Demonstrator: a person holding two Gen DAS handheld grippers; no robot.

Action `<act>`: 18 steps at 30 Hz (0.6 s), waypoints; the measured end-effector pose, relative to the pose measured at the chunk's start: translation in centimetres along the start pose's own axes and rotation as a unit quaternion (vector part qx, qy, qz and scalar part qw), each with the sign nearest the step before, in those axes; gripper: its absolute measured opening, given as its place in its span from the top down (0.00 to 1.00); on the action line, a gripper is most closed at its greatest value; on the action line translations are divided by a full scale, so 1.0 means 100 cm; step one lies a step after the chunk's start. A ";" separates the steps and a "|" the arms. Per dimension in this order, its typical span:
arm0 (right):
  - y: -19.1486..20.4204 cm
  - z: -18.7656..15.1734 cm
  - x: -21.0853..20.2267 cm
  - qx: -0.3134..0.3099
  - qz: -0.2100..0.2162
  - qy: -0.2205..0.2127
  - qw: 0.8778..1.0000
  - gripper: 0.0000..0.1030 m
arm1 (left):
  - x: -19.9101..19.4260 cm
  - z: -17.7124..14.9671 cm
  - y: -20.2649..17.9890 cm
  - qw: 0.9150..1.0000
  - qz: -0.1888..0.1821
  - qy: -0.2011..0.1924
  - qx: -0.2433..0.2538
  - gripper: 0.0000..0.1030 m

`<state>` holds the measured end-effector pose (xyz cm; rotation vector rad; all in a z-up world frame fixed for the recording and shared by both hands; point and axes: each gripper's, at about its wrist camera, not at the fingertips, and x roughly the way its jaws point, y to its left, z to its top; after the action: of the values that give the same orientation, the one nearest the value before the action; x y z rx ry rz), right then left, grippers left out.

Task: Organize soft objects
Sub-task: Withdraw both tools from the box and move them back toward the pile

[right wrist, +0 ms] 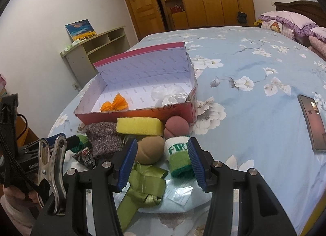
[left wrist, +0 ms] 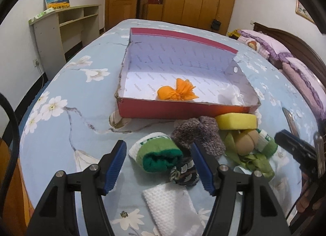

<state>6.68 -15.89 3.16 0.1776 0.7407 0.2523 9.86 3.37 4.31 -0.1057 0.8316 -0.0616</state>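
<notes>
Soft things lie in a heap on the bed in front of a red box (left wrist: 179, 111). My left gripper (left wrist: 161, 162) is open, its blue pads on either side of a rolled green-and-white wristband (left wrist: 156, 152) and a dark patterned sock (left wrist: 184, 172), pressing neither. A grey knit sock (left wrist: 197, 134) and a yellow sponge (left wrist: 236, 121) lie just beyond. My right gripper (right wrist: 161, 163) is open over a tan ball (right wrist: 149, 150), a green ribbon (right wrist: 144, 183) and a second wristband (right wrist: 179, 158) that lies close against its right pad. An orange cloth bundle (left wrist: 175, 92) and crumpled white plastic (right wrist: 169, 95) lie in the box.
A mauve ball (right wrist: 173, 127) rests against the box front. A white mesh cloth (left wrist: 169, 203) lies near me under the left gripper. A phone (right wrist: 311, 122) lies on the floral bedspread (right wrist: 254, 63) to the right. Pillows (left wrist: 264, 46) are at the far right, a shelf unit (left wrist: 67, 26) at the left.
</notes>
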 end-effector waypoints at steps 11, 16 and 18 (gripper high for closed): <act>0.004 -0.009 0.004 -0.007 0.003 0.007 1.000 0.49 | 0.024 -0.002 0.011 1.000 0.001 0.011 -0.027 0.33; 0.004 -0.011 0.006 -0.007 0.004 0.012 1.000 0.49 | 0.031 -0.007 0.007 1.000 -0.012 0.016 -0.018 0.37; 0.004 -0.012 0.007 -0.007 0.004 0.013 1.000 0.49 | 0.031 -0.008 0.007 1.000 -0.015 0.012 -0.017 0.39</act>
<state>6.30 -15.23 1.91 0.1633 0.7644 0.2677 11.37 3.68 1.45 -0.1495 0.8550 -0.0767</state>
